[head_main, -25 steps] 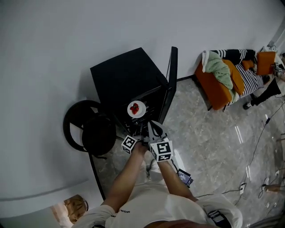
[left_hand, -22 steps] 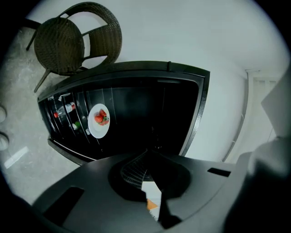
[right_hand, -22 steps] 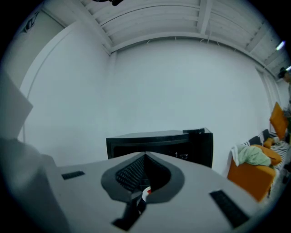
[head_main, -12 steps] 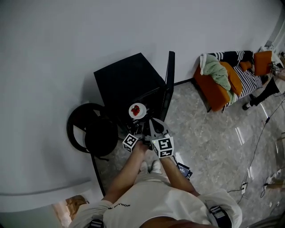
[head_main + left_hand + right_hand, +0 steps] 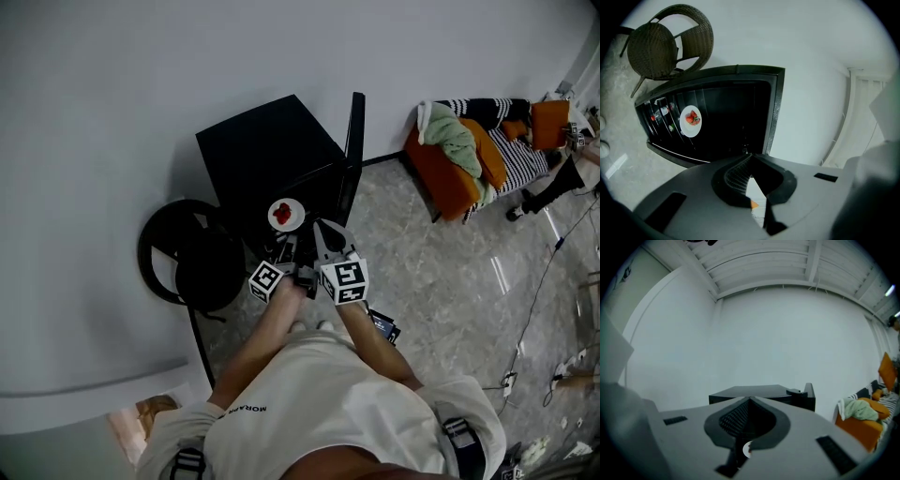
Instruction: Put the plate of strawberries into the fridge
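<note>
A white plate of red strawberries (image 5: pixel 286 214) rests on a shelf inside the open black fridge (image 5: pixel 267 155); the left gripper view shows the plate (image 5: pixel 690 121) on that rack as well. The fridge door (image 5: pixel 352 155) stands swung out to the right. Just in front of the opening, my left gripper (image 5: pixel 287 246) is shut with nothing in it, its tips (image 5: pixel 751 155) aimed to the right of the plate. Beside it my right gripper (image 5: pixel 319 227) is also shut and empty, and its view looks over the fridge top (image 5: pixel 759 391) at the white wall.
A dark round wicker chair (image 5: pixel 187 258) stands left of the fridge. An orange sofa (image 5: pixel 450 159) with a green blanket and striped cushions sits at the right. Cables (image 5: pixel 539 319) and a small dark object (image 5: pixel 384 326) lie on the marble floor. Small items (image 5: pixel 658 112) stand on the rack beside the plate.
The head view has shifted a little. Both grippers stay shut in front of the fridge, and the plate has stayed on its shelf.
</note>
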Demonstrator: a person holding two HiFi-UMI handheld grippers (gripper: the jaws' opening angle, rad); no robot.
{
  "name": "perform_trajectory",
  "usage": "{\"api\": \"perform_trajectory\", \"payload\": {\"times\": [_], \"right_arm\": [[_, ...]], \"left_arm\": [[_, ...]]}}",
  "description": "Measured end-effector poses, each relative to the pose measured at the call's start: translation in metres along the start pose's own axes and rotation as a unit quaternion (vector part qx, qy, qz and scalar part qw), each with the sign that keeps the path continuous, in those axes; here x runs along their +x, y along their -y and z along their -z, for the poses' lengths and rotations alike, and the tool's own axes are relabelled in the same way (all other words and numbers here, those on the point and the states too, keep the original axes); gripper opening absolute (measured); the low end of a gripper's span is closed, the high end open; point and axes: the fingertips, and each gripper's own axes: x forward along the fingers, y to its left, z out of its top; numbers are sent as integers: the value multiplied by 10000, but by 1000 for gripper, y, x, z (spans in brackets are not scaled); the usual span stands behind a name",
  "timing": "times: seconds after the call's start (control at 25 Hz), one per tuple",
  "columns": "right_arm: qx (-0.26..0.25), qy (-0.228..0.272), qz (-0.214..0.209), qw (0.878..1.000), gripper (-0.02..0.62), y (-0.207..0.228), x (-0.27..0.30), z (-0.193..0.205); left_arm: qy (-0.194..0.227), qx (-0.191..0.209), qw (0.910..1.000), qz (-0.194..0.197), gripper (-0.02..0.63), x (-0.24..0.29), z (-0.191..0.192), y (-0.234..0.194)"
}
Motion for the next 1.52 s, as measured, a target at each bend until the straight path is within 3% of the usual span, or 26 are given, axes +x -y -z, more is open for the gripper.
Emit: {"api": "perform_trajectory", "payload": {"times": [0.24,0.52,0.8,0.88,1.12,1.36,1.52], "right_arm": [[57,-3,-45,10000,12,-1,1,-5],[152,-62,-5,9999,12,3,-3,-9],[170,-64,3,9998,12,-3,-12,-8],[151,-27,0,9999,12,-4,-13,-9],[205,89,73,9997,12,0,-16,-14],[248,87,111,9996,12,2,-13,-14],[218,102,67,9997,12,-2,-12,-14]], "left_arm": [[-158,354,9991,162,1,-3,1,27],[-414,1081,9929,282,0,-4,6,61],[-687,2207,9719,441,1,-10,13,88],[-699,2605,9618,466,2,-10,12,94],[-758,3844,9174,697,0,-13,17,126],[-629,4970,8616,820,0,-18,15,150],[-582,5418,8342,845,2,-20,17,156]]}}
